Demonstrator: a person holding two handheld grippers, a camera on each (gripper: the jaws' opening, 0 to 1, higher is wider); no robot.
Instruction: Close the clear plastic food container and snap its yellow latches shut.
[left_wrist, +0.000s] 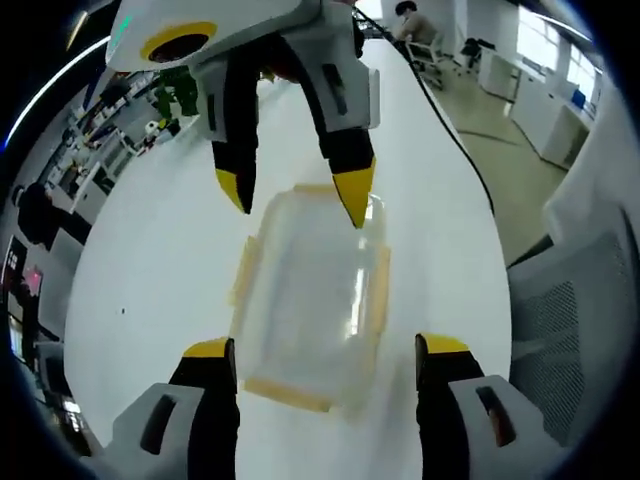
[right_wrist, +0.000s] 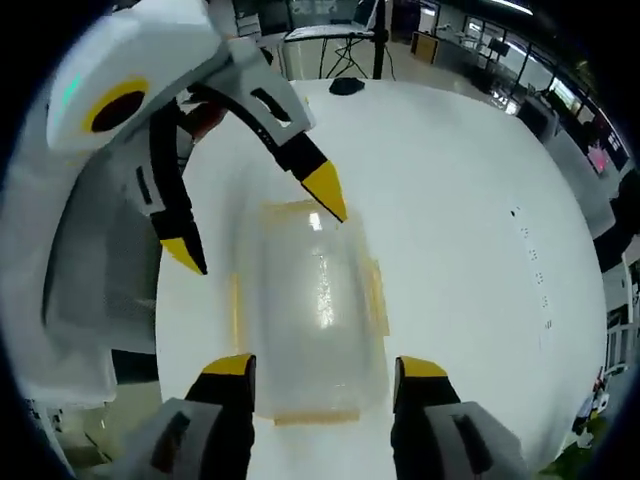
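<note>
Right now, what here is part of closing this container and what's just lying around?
For the job:
clear container
yellow latches
left gripper
right gripper

Just lying about:
dark object at the table's far end
grey chair

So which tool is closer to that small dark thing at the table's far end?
Left. In the right gripper view the left tool hangs beyond the container, toward the dark thing; the right tool sits at the container's opposite end.

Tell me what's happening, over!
Left gripper open, right gripper open, facing each other over the container. Lid on; yellow latches look unsnapped. White table.
</note>
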